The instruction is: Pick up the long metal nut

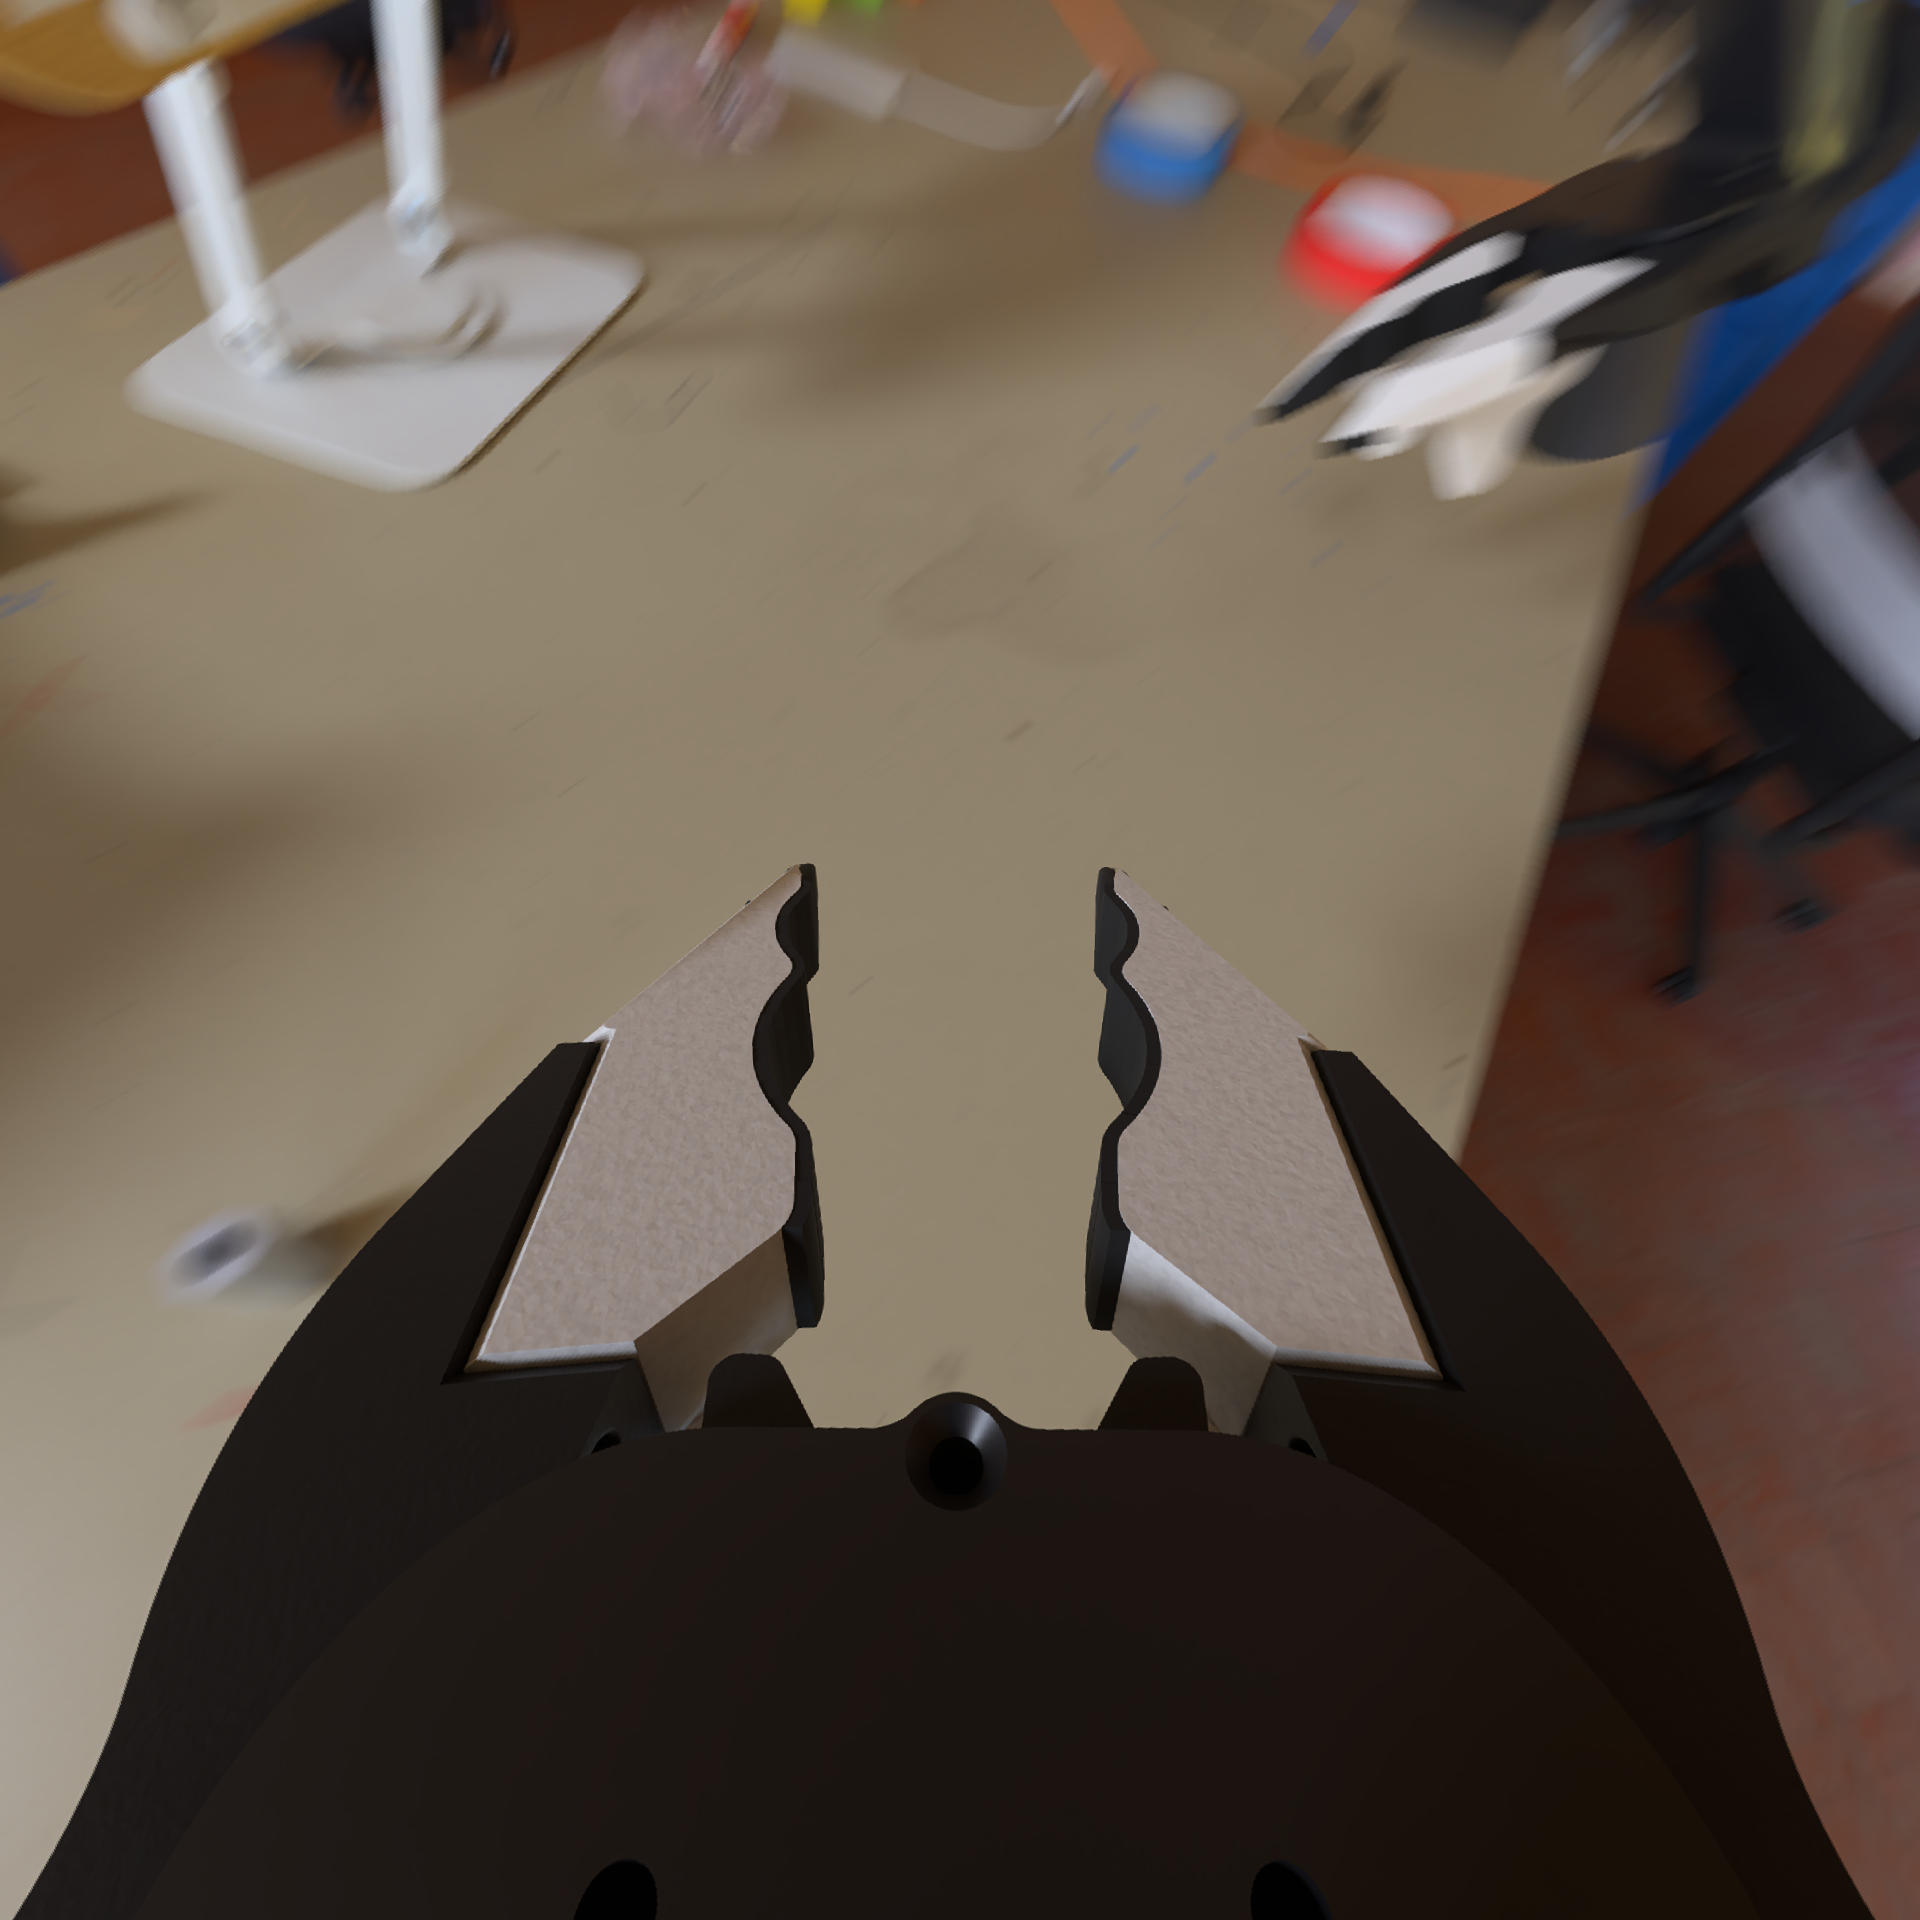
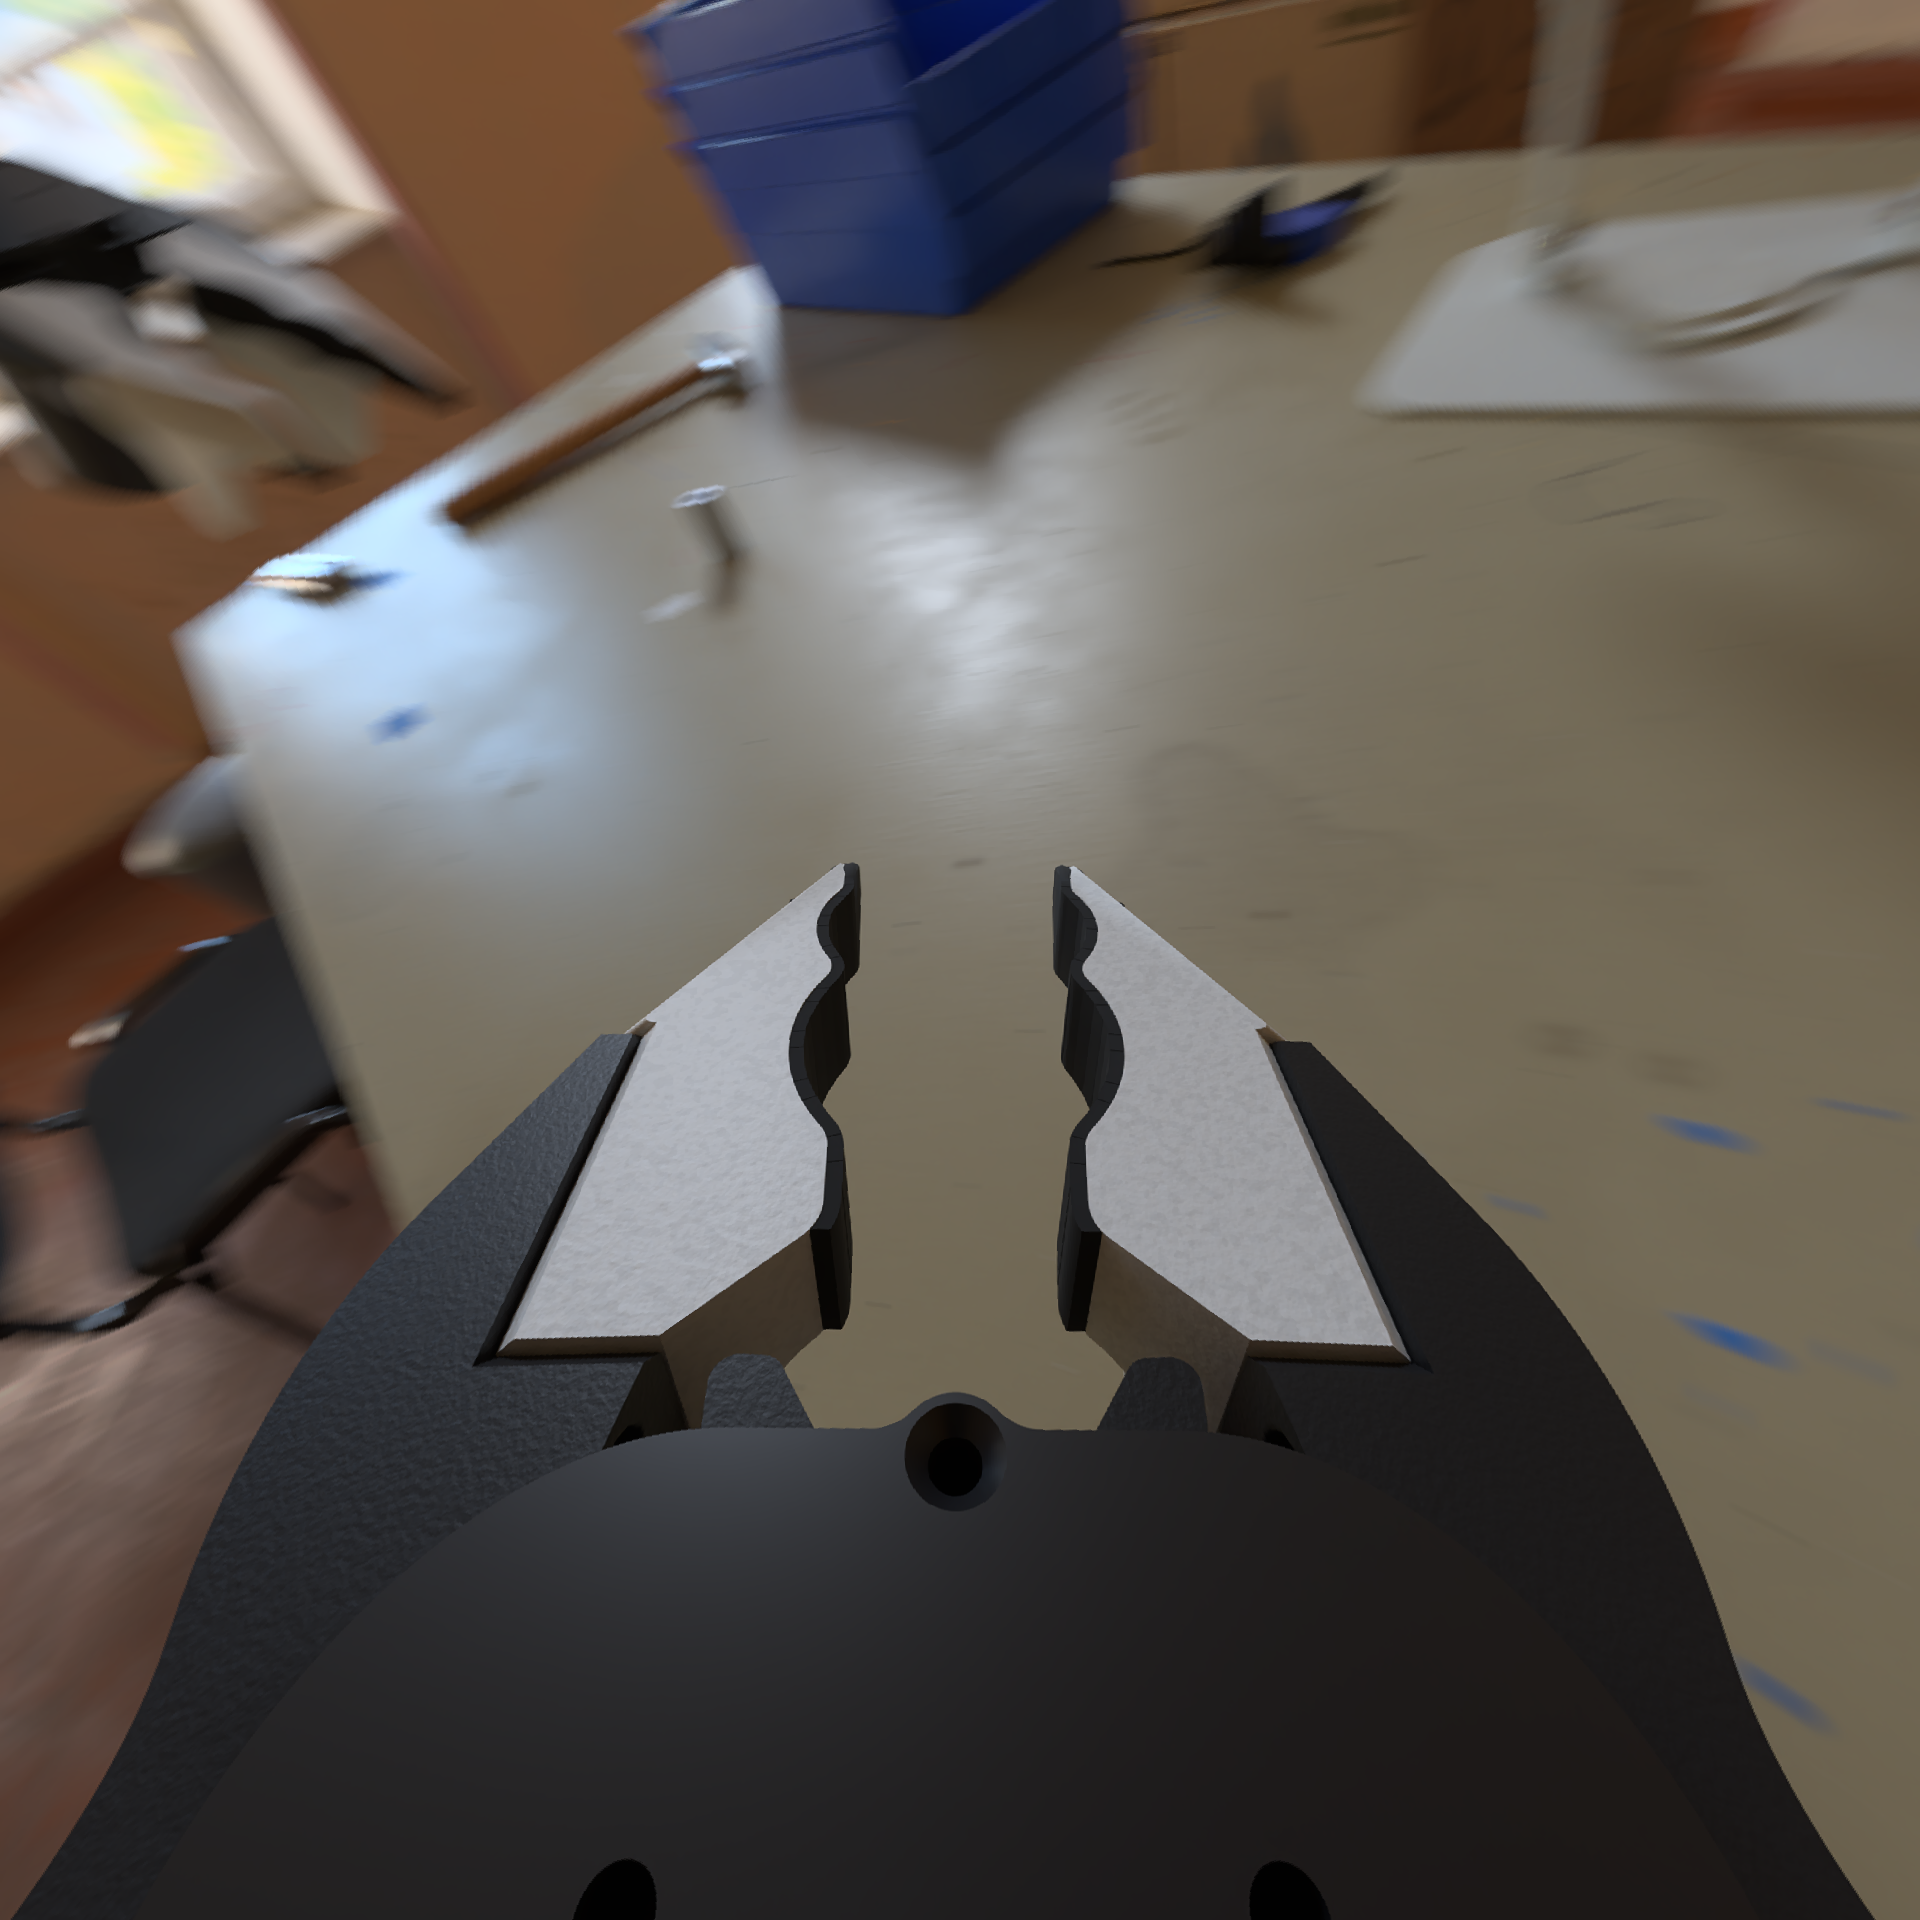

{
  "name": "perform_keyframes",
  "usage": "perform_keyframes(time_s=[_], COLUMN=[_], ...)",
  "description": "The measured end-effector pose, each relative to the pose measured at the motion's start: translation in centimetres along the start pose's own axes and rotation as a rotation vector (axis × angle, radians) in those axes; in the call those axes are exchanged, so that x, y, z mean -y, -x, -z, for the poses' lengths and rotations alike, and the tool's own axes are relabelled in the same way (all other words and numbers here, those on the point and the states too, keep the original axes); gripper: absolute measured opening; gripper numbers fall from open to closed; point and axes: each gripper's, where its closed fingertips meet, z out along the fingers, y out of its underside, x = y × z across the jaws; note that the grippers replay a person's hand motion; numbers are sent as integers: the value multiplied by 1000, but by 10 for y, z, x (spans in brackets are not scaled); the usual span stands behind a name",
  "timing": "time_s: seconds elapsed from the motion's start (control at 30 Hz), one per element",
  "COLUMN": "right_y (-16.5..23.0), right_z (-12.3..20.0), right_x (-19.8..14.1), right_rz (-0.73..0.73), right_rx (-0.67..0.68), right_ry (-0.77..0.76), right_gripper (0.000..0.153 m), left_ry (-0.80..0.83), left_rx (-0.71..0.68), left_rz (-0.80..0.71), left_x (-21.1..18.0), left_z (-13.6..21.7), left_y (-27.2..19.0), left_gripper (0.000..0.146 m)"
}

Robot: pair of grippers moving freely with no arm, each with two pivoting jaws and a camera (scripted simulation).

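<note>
A short silver tube with a dark bore, which looks like the long metal nut point(image 1: 223, 1247), lies on the tan table point(image 1: 831, 644) at the lower left of the left wrist view, blurred and partly hidden behind my left gripper's body. My left gripper point(image 1: 956, 883) is open and empty above the table, with the nut to its left and nearer than its fingertips. My right gripper point(image 2: 956, 883) is open and empty above the table point(image 2: 1247, 675). It also shows blurred at the upper right of the left wrist view point(image 1: 1455, 353).
A white stand base point(image 1: 384, 353), a blue roll point(image 1: 1169, 135) and a red roll point(image 1: 1366, 234) sit far off. The right wrist view shows a hammer point(image 2: 613, 426), a bolt point(image 2: 712, 530), stacked blue bins point(image 2: 904, 156), a white plate point(image 2: 1662, 312) and the table's left edge with a chair point(image 2: 197, 1091).
</note>
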Motion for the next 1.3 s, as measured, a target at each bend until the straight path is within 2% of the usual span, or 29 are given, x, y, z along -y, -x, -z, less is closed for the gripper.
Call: perform_keyframes(time_s=[0.1,0.2,0.3,0.43,0.53,0.63,0.73,1.0,1.23,1.3], right_y=[55,69,69,64,62,64,70,74,71,71], right_z=[-38,-53,-48,-41,-40,-39,-39,-37,-34,-34], right_x=[-35,-54,-50,-48,-49,-53,-56,-59,-55,-57], right_rz=[-12,21,-18,-77,-56,-64,-62,-63,-81,-76], right_rx=[236,291,345,402,422,464,496,515,506,500], right_ry=[31,123,67,32,31,52,64,76,52,58], right_gripper=[38,42,43,43,43,43,43,43,43,43], left_ry=[301,596,812,973,1034,1069,1105,1094,1069,1054], left_rx=[215,426,432,473,492,450,484,443,420,420], left_rz=[11,199,444,619,686,786,806,935,904,877], left_x=[-19,-48,-77,-104,-114,-125,-138,-144,-131,-123], left_z=[27,39,33,31,29,21,21,19,23,24], left_y=[75,142,170,189,196,192,195,190,188,188], left_gripper=[55,55,52,48,46,45,42,13,10,1])
